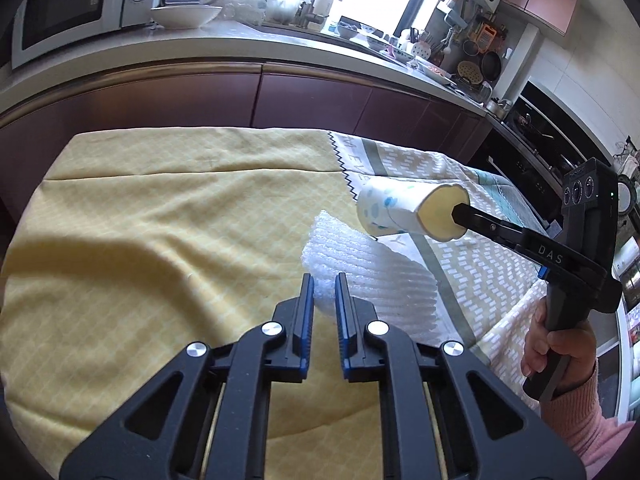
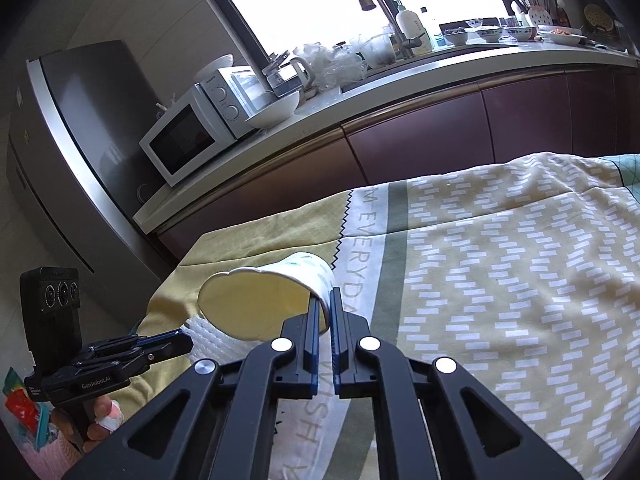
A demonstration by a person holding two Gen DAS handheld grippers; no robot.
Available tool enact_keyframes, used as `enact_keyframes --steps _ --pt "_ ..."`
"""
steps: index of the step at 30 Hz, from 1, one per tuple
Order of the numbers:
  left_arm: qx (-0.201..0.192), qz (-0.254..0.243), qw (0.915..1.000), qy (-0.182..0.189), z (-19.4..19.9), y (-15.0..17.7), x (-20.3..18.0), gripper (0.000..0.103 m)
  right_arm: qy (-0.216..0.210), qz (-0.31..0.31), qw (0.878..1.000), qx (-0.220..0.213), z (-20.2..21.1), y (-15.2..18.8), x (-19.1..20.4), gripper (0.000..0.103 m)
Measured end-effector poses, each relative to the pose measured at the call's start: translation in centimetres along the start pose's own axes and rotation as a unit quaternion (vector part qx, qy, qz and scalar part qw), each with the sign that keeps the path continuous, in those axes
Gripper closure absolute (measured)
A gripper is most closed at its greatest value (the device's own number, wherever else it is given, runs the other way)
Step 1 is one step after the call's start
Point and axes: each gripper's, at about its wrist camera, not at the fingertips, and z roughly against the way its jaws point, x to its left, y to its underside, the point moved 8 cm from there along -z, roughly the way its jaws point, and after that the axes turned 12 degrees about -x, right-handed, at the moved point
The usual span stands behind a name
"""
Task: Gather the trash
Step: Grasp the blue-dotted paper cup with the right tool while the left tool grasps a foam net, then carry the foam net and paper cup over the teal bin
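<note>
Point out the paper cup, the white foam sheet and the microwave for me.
White patterned paper cup [image 1: 394, 210], left wrist view, its outer side wall.
White ribbed foam sheet [image 1: 360, 268], left wrist view, its middle.
White microwave oven [image 2: 180, 142], right wrist view, its door.

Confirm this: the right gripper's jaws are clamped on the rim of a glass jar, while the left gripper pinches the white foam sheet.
One thing is wrong: it is a paper cup, not a glass jar. The right wrist view shows the right gripper clamped on its rim. The rest holds: in the left wrist view, the left gripper pinches the white foam sheet.
</note>
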Motion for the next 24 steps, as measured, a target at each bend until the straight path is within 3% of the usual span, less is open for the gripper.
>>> enact_keyframes --steps 9,24 --pt "-0.032 0.039 0.9974 -0.051 7.5 1.9 6.7 0.092 -0.054 -0.001 0.998 0.009 -0.1 1.3 4.8 0.099" --pt "-0.082 0.099 0.9835 -0.127 17.0 4.8 15.2 0.092 -0.146 0.015 0.988 0.049 -2.5 5.0 14.6 0.099"
